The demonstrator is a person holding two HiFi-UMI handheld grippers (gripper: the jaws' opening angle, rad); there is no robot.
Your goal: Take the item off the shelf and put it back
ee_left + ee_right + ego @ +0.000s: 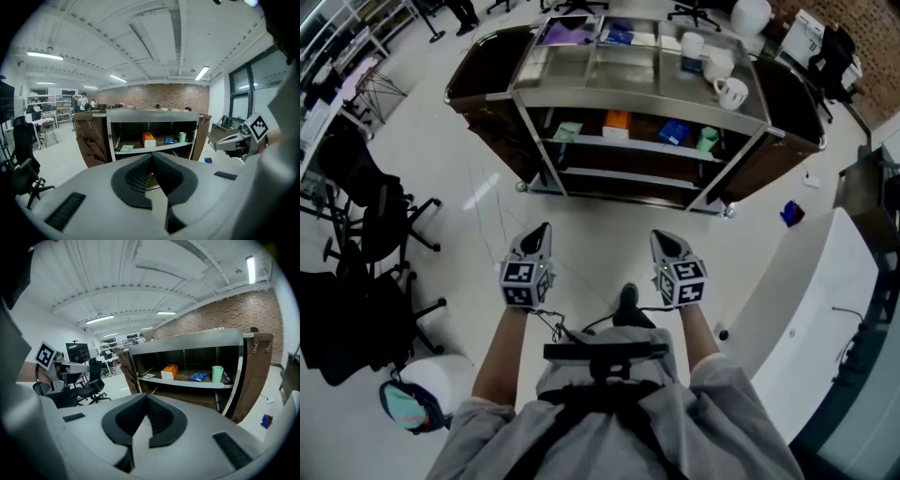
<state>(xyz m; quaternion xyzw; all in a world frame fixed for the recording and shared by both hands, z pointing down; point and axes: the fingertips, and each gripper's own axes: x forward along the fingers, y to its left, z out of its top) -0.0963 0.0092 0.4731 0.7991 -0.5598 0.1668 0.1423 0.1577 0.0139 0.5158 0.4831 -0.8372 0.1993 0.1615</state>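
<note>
Because the orange box (pixel 617 123), blue packet (pixel 673 131) and green cup (pixel 707 139) appeared so small, no writing on them could be read; the only clear patterns were the squares on the marker cubes (pixel 521 281). All three sat on the middle shelf (pixel 637 145) of the steel cart (pixel 637 105), well apart from the grippers. The left gripper (pixel 545 230) and right gripper (pixel 662 237) each had jaws pressed together on nothing. Only the head view showed the white mugs (pixel 732 92) on top; only the gripper views showed the brick wall (pixel 220 315).
</note>
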